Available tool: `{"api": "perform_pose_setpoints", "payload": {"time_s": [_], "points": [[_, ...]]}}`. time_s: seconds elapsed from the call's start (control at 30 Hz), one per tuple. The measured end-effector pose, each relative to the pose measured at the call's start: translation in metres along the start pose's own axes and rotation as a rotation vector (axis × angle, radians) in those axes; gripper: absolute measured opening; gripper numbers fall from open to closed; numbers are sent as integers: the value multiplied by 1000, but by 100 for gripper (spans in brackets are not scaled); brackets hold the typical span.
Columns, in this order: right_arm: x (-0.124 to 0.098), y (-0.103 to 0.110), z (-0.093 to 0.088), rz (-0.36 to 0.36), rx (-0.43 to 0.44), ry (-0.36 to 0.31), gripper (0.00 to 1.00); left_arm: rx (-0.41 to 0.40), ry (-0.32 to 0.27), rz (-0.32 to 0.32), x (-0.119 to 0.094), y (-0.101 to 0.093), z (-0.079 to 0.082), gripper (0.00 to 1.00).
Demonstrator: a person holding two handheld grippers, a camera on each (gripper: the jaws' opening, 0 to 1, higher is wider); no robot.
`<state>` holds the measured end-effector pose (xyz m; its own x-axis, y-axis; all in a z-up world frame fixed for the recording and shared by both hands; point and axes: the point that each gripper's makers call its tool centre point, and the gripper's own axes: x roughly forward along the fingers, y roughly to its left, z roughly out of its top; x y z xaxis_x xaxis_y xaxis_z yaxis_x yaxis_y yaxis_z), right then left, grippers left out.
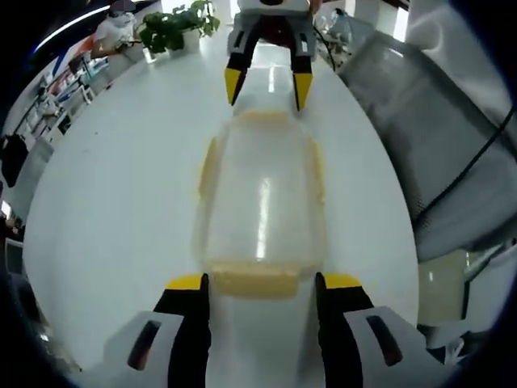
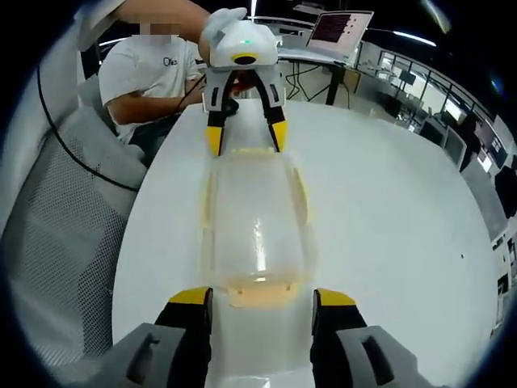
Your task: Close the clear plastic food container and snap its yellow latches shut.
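Note:
A clear plastic food container point(image 1: 262, 202) point(image 2: 257, 218) lies lengthwise on the white table point(image 1: 113, 210), its lid resting on top. Pale yellow latches sit on all sides: an end latch point(image 1: 254, 281) by my left gripper, another end latch point(image 2: 260, 293) by my right one, and side latches point(image 1: 208, 166) along the long edges. My left gripper point(image 1: 262, 284) point(image 2: 246, 137) is open, its yellow-tipped jaws straddling one short end. My right gripper point(image 2: 262, 297) point(image 1: 268, 87) is open at the opposite end, facing it. Neither holds anything.
A grey mesh chair point(image 1: 436, 121) point(image 2: 56, 210) stands close to the table edge. A person in a white shirt point(image 2: 149, 69) sits behind the left gripper. A potted plant point(image 1: 174, 24) and a laptop point(image 2: 339, 32) are farther off.

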<state>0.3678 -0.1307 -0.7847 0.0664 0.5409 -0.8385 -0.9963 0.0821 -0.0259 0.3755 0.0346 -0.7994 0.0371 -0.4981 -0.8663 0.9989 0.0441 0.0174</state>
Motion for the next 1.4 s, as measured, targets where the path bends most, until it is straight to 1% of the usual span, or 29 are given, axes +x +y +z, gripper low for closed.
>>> {"api": "perform_pose_setpoints", "payload": {"time_s": [0.1,0.33,0.43,0.67,0.8,0.93,1.23,1.4], "points": [[1,-1,0,5,0,0,47,3,8,-7,1,0,-2,50],[5,-1,-1,12,-5,12,45,-3,1,-12,2,0,0,47],[5,-1,0,13,-9,2,44,-2,2,-13,2,0,0,47],[9,-3,-3,19,-15,22,44,5,3,-16,2,0,0,45],[11,-2,-6,25,-35,40,43,8,4,-17,2,1,0,43],[13,-3,-5,22,-42,42,41,-2,6,-13,1,2,-1,41],[17,0,-8,32,-73,66,38,1,2,-13,2,2,0,39],[18,0,-9,45,-67,69,39,2,0,-13,2,2,0,39]]}}
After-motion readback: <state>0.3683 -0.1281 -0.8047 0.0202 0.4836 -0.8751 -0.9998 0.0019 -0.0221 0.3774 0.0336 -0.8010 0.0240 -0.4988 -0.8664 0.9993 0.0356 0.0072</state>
